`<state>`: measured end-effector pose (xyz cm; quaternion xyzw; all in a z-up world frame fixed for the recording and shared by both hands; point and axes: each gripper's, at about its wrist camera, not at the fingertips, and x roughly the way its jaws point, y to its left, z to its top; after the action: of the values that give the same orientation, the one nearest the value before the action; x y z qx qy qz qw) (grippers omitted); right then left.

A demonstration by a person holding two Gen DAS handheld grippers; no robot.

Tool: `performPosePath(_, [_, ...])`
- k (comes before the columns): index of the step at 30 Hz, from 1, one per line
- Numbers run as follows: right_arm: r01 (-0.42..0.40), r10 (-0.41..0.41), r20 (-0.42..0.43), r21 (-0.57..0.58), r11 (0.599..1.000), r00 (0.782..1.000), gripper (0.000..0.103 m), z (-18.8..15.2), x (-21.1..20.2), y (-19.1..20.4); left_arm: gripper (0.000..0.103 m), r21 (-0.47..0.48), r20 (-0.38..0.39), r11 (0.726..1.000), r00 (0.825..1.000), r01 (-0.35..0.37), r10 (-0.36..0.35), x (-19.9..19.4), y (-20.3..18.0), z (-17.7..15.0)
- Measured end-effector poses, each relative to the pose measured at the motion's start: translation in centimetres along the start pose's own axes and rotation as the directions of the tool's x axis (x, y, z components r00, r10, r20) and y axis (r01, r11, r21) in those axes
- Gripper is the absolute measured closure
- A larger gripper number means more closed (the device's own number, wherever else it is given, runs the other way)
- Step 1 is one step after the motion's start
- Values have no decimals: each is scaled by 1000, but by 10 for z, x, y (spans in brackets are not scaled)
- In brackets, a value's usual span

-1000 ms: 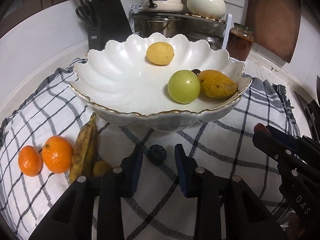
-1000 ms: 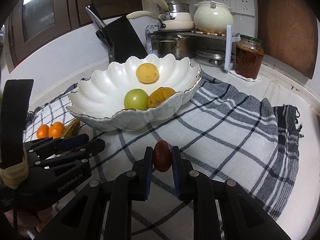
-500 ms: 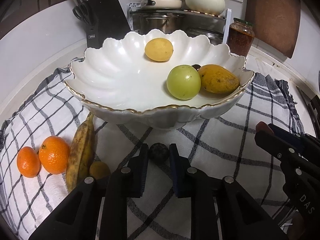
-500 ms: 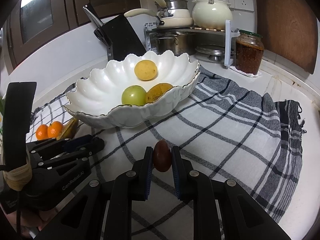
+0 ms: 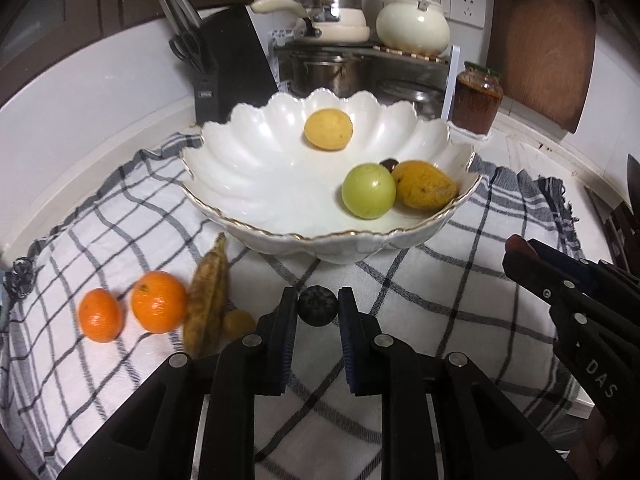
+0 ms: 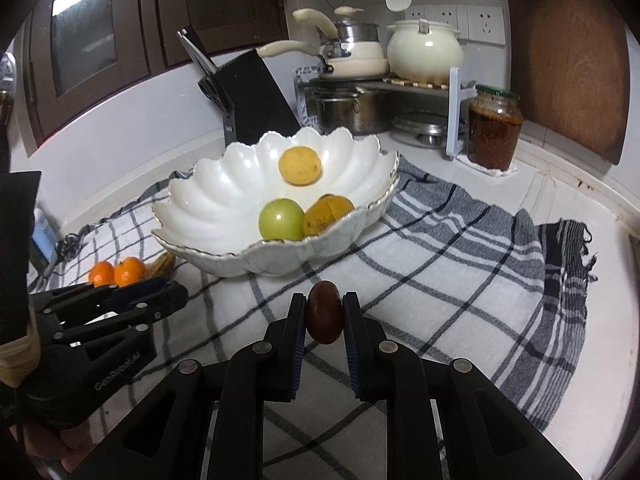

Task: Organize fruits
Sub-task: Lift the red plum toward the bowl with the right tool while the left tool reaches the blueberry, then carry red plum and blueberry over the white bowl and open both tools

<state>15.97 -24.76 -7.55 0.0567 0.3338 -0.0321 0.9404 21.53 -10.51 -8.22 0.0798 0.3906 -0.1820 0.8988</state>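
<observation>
Left tongs (image 5: 318, 312) clamp tight on a small dark round fruit (image 5: 318, 311); right tongs (image 6: 324, 316) pinch a reddish-brown fruit (image 6: 324, 312), both short of the white bowl (image 5: 256, 208).

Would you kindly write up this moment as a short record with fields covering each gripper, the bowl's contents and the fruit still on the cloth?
left gripper: shut on a small dark round fruit
right gripper: shut on a dark reddish oval fruit
bowl: white, scalloped, on the checked cloth
in bowl: round yellow fruit, green fruit, yellow mango, touching the green fruit
on cloth: two oranges, a browned banana, a small yellow fruit
</observation>
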Motion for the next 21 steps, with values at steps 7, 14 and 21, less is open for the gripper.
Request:
performPosePath(7, [-5, 5, 40, -18, 1000, 999, 83, 16, -16, 8, 82, 0, 65, 1000, 998, -4, 4, -30, 7, 18])
performPosePath(14, [-18, 20, 56, -39, 999, 998, 83, 44, -10, 14, 82, 1, 110, 1000, 994, -14, 13, -32, 16, 50])
performPosePath(21, [-45, 47, 37, -56, 997, 998, 83, 69, 11, 21, 82, -11, 112, 1000, 993, -21, 22, -15, 30, 72])
